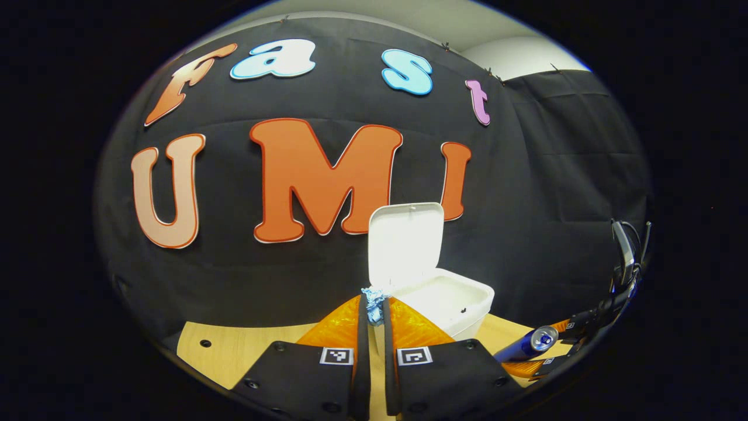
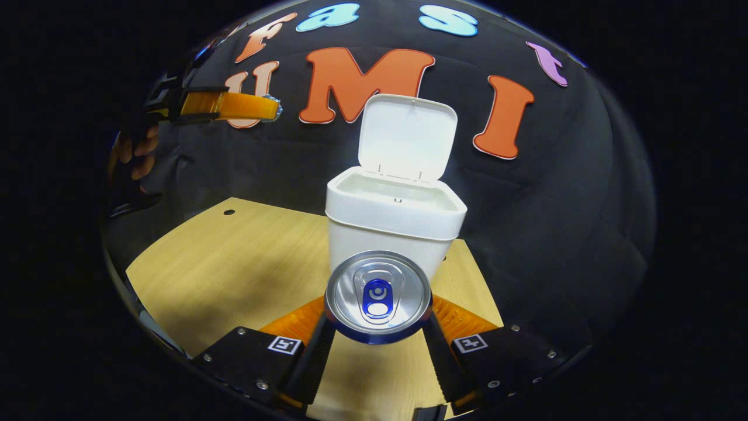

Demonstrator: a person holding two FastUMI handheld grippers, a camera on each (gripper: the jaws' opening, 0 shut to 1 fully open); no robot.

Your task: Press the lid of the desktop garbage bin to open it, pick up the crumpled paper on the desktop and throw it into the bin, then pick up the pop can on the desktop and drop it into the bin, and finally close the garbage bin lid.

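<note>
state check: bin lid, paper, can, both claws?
bin lid: open, standing upright
bin: upright on the table, inside looks empty
crumpled paper: pinched in left claw, raised
pop can: gripped by right claw, top facing camera

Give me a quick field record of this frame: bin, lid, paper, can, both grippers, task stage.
bin: white desktop bin, standing on the wooden table
lid: lid up, bin open
paper: crumpled paper pinched between the left gripper's fingers, held up near the bin, not yet inside
can: pop can clamped in the right gripper, top facing the camera
left gripper: shut on the paper
right gripper: shut on the can
stage: lid opened; both items held; nothing dropped yet
</note>
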